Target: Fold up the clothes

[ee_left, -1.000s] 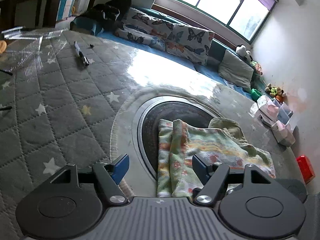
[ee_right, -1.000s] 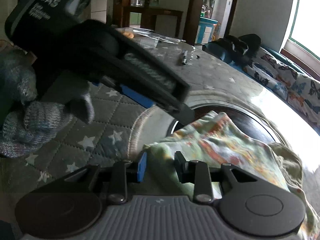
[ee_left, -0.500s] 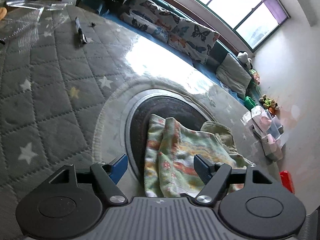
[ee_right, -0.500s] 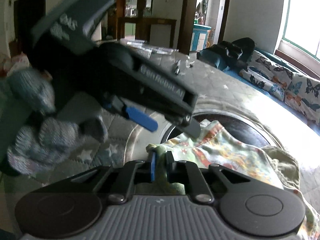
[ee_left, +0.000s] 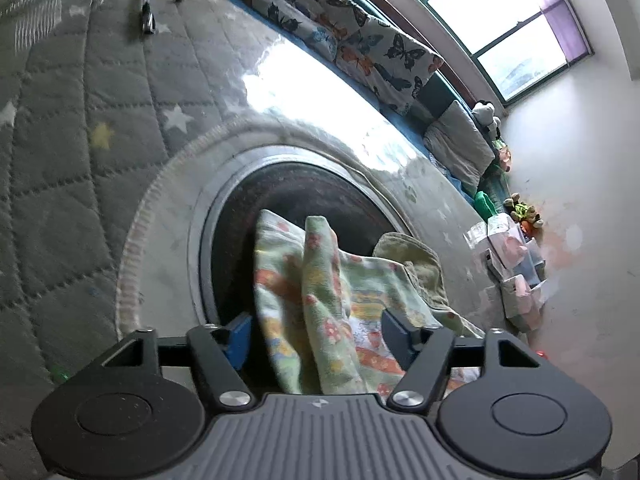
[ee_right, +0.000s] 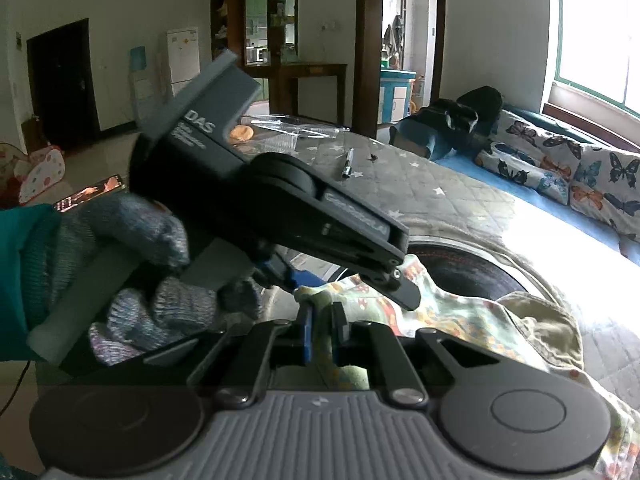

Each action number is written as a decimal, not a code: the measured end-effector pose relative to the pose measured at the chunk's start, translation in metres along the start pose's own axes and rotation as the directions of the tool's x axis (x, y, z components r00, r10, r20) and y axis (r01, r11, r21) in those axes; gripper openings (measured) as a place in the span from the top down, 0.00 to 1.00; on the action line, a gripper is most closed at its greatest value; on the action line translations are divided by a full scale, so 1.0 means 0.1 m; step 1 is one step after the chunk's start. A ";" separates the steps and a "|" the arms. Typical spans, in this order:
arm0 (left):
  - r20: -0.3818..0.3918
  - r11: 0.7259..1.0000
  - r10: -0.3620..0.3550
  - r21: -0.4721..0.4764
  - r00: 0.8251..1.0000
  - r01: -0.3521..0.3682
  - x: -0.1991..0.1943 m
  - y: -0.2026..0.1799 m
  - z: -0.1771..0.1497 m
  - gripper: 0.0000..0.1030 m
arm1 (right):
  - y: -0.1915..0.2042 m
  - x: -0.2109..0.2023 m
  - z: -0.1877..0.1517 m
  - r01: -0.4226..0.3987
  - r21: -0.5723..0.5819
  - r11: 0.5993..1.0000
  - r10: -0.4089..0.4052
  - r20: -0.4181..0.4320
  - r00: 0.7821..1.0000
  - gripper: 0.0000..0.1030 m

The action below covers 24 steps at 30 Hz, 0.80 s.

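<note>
A floral pale-green garment lies partly folded over a dark round inset in the grey star-quilted mat. An olive-green part sticks out at its right. My left gripper straddles a raised ridge of the cloth. Its jaws are closing, with the fabric between the pads and a gap still showing on the left. From the right wrist, the left gripper reaches in from the left, held by a gloved hand. My right gripper is shut on the garment's near edge, which is lifted a little.
A pen lies far back on the mat, next to a clear plastic tray. Butterfly-print cushions line the far edge under the window. Small boxes and soft toys stand by the right wall.
My right gripper went from partly open to shut on the garment's edge and rose. My left gripper came closer over the cloth, rolled, and its jaws narrowed around the raised fold.
</note>
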<state>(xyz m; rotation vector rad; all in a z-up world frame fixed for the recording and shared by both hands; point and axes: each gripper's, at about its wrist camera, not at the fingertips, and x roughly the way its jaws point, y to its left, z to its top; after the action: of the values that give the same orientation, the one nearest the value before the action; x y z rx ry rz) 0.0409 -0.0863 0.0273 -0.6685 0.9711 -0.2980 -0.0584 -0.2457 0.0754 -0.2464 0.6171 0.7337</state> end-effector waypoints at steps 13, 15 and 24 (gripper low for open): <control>-0.011 0.999 0.019 -0.033 1.000 -0.020 0.07 0.05 -0.02 0.82 | -0.18 -0.19 -0.07 0.043 0.059 0.997 -0.043 0.000 0.999 0.84; -0.006 0.999 0.027 -0.023 1.000 -0.027 0.07 0.03 -0.03 0.82 | -0.27 -0.25 -0.13 0.085 0.088 0.993 -0.084 -0.009 0.996 0.84; 0.002 0.999 0.051 0.004 0.999 -0.051 0.09 -0.04 -0.04 0.82 | -1.10 -0.50 -0.50 0.334 0.270 0.903 -0.323 -0.082 0.943 0.80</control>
<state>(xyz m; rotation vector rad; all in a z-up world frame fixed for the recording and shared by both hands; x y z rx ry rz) 0.0422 -0.0953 0.0221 -0.6393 0.9837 -0.2543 -0.0336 -0.3736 0.0653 -0.0964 0.6849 0.3098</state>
